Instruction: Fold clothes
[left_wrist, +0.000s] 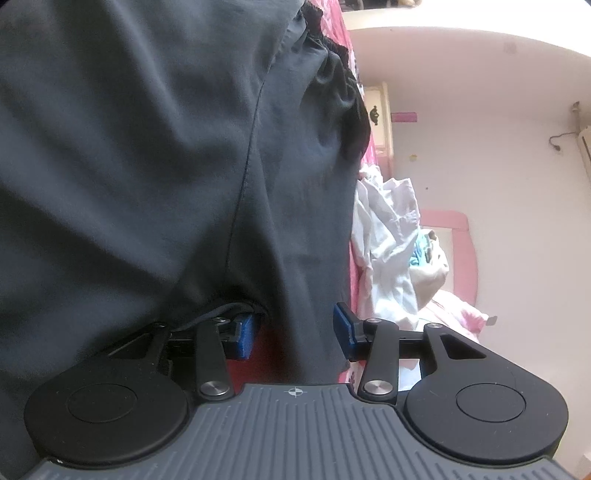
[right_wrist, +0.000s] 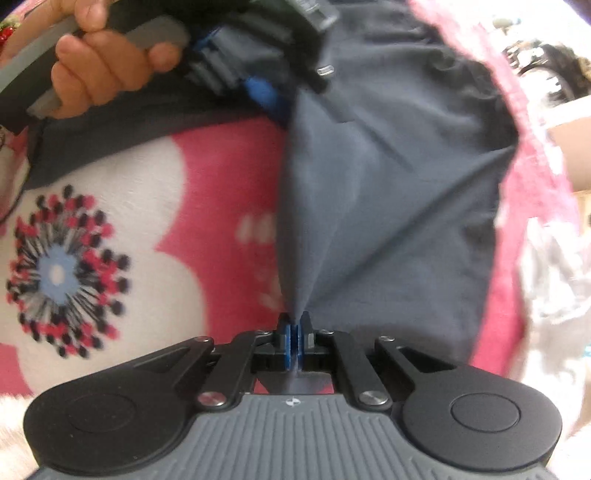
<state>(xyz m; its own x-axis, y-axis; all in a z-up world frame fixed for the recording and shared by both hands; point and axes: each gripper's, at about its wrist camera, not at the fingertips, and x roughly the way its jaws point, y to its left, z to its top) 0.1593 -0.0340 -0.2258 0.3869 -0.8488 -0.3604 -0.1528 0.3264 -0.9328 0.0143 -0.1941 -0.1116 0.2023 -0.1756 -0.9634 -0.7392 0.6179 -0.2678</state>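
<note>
Dark slate-grey garment (left_wrist: 147, 166), thin smooth woven cloth with a stitched seam running down it and a gathered black waistband at the far edge; it drapes in soft folds and fills most of the left wrist view. Left gripper (left_wrist: 295, 332): blue ribbed pads spread wide apart, cloth hanging between them and over the left finger, nothing pinched. Right gripper (right_wrist: 295, 341): blue pads pressed together on a corner of the same garment (right_wrist: 388, 184), the cloth fanning out from the pinch in taut radiating creases. In the right wrist view the left gripper (right_wrist: 266, 92) appears at the top, against the garment's far edge, with the person's hand (right_wrist: 107, 70) wrapped round its grey handle. Garment lies on a fleecy pink blanket (right_wrist: 221, 177) with large white flowers and dotted red, black and blue centres. Beyond: heap of pale crumpled clothes (left_wrist: 388, 236), pink-trimmed headboard (left_wrist: 461, 236), plain cream wall (left_wrist: 480, 110).
</note>
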